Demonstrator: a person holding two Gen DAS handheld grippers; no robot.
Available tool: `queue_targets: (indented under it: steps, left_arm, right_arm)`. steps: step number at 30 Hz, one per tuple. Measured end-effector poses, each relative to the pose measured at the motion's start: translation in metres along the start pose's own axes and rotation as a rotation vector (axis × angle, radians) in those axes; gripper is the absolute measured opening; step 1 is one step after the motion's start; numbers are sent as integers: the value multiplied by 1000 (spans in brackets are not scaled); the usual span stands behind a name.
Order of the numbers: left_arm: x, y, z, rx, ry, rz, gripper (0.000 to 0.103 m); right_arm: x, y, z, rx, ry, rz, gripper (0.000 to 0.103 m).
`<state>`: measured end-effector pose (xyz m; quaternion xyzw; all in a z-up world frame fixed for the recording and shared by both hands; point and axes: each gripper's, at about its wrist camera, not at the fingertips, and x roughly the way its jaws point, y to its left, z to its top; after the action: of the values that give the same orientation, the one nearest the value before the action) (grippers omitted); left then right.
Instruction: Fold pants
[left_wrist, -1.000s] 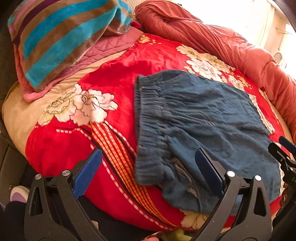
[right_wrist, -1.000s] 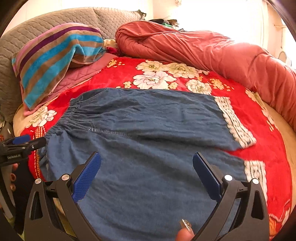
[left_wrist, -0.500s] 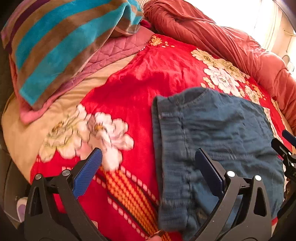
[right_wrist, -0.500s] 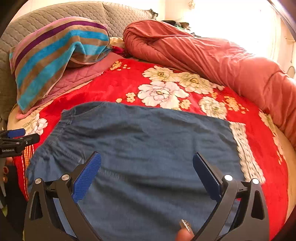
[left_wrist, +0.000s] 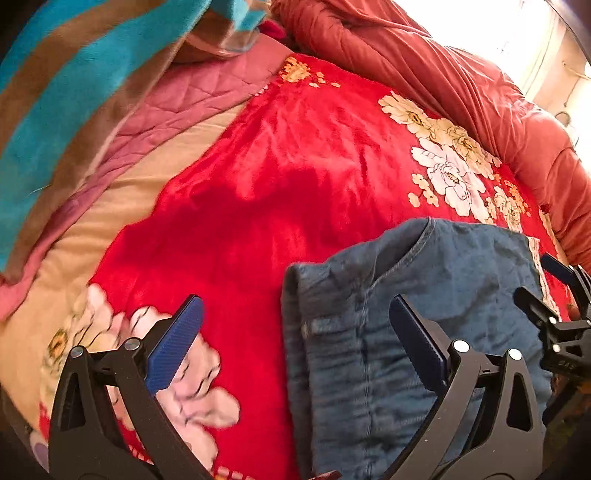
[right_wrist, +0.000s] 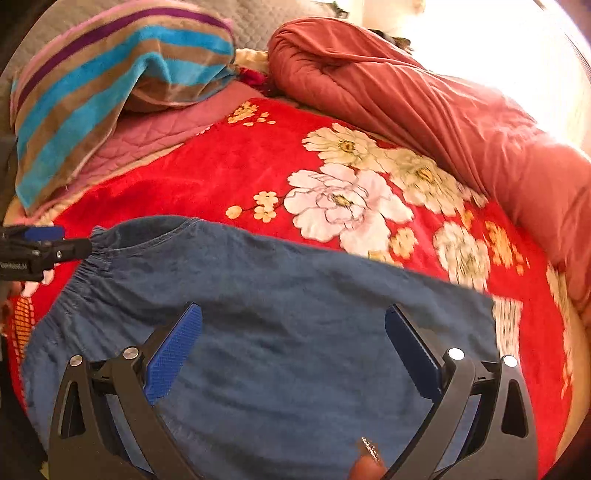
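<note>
The left claw (left_wrist: 295, 347) stands wide open, released, with nothing between its blue pads (left_wrist: 173, 347). Below its left finger lies the red blanket (left_wrist: 258, 177) with a white flower; its right finger hangs over the waistband edge of the pants (left_wrist: 369, 332). Whether either finger touches cloth cannot be told. The pants' gathered waist lies just right of the claw's middle, and the denim runs on to the right and away from it. At the far right of this view the tip of the right claw shows, over the denim.

The right claw (right_wrist: 293, 349) is likewise spread wide and grips nothing. Both its fingers hang over the pants (right_wrist: 295, 314), which lie flat on the blanket (right_wrist: 207, 177) and fill the space between and beneath them. The waistband sits to the claw's left, the leg end with a pale lace-like edging (right_wrist: 508, 325) to its right. At the far left of this view the left claw's tip (right_wrist: 48, 247) reaches just beside the waistband; contact cannot be judged. A fingertip with a glittery nail (right_wrist: 365, 463) shows at the bottom edge, behind the claw.

Ahead of both claws, a striped towel (right_wrist: 110, 74) lies to the upper left on a pink quilted cover (right_wrist: 155, 136), and a rolled red duvet (right_wrist: 424, 103) runs along the far right side.
</note>
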<state>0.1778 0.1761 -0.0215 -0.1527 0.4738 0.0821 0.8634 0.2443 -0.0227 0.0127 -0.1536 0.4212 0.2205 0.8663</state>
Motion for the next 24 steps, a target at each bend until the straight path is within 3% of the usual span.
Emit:
queue_targets:
  steps: [8, 10, 11, 12, 13, 17, 24]
  left_arm:
    - [29, -15, 14, 121, 8, 73, 93]
    - [37, -17, 14, 140, 17, 85, 81]
    - [40, -17, 13, 140, 24, 58, 60]
    - [42, -17, 12, 139, 32, 40, 45]
    - [42, -18, 10, 145, 26, 36, 37]
    - [29, -29, 3, 211, -49, 55, 30]
    - [-14, -27, -8, 205, -194, -12, 27]
  right_arm:
    - [30, 0, 17, -57, 41, 33, 99]
    - [37, 4, 20, -100, 50, 32, 99]
    - [40, 5, 21, -114, 51, 32, 99]
    - [43, 7, 23, -142, 54, 34, 99]
    - [45, 8, 24, -159, 54, 30, 99]
    - [55, 10, 30, -197, 57, 30, 99]
    - [68, 15, 39, -253, 60, 71, 99]
